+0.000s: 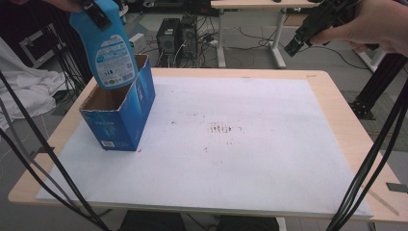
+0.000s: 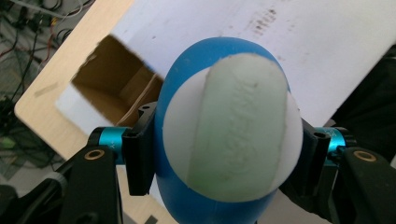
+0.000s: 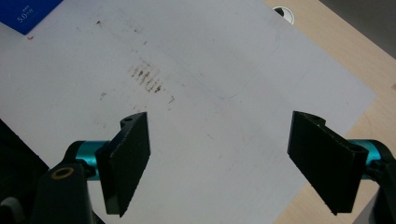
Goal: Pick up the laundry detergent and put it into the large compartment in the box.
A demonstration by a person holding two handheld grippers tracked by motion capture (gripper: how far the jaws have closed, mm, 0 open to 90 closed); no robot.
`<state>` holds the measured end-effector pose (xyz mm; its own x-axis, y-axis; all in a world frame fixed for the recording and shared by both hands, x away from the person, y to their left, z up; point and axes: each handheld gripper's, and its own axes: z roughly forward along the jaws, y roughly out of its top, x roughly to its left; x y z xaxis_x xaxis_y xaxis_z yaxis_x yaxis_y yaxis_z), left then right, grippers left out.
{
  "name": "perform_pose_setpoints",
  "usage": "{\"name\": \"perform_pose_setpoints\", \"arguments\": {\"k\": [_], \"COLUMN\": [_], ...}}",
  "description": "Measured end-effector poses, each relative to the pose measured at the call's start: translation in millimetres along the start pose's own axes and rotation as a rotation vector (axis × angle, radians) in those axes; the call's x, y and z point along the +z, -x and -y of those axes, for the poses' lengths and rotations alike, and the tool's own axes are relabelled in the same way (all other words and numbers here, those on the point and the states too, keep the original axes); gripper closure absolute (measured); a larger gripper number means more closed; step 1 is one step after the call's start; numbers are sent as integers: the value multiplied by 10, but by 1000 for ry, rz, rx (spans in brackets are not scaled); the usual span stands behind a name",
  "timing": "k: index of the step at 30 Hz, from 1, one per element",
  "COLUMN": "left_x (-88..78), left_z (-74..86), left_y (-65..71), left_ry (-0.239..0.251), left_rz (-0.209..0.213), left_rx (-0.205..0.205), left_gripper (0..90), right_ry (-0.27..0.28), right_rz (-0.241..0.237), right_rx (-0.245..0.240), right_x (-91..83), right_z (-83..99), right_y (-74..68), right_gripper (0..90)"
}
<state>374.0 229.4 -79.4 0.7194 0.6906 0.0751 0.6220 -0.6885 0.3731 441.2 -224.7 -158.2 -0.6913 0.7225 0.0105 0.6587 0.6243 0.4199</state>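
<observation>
A blue bottle with a white label hangs tilted over the open top of a blue cardboard box at the table's left. My left gripper is shut on its upper part. In the left gripper view both jaws press the bottle's sides, its pale bottom faces the camera, and the box's brown inside lies beyond it. My right gripper is held high above the table's far right edge. Its jaws stand open with nothing between them, over the white mat.
A white mat with brown stains covers the wooden table. Black cables cross the near corners. Computer towers and a desk stand behind the table. White cloth lies at the left.
</observation>
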Motion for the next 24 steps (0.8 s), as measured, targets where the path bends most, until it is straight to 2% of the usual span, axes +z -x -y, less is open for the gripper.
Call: {"name": "perform_pose_setpoints", "arguments": {"k": [7, 9, 17, 24], "left_x": [64, 99, 302, 499], "left_z": [164, 198, 269, 310], "left_y": [-221, -257, -319, -338], "left_ry": [-4, -4, -24, -32], "left_rz": [-32, -45, -59, -52], "left_rx": [-130, -156, -212, -238], "left_gripper": [377, 377, 377, 377], "right_ry": [-3, -4, -5, -5], "right_rz": [4, 4, 4, 3], "right_rx": [-1, -5, -2, 1], "right_x": [-10, -5, -2, 3], "right_z": [-13, -13, -14, -21], "right_y": [0, 3, 7, 18], "right_gripper": [206, 206, 206, 206]}}
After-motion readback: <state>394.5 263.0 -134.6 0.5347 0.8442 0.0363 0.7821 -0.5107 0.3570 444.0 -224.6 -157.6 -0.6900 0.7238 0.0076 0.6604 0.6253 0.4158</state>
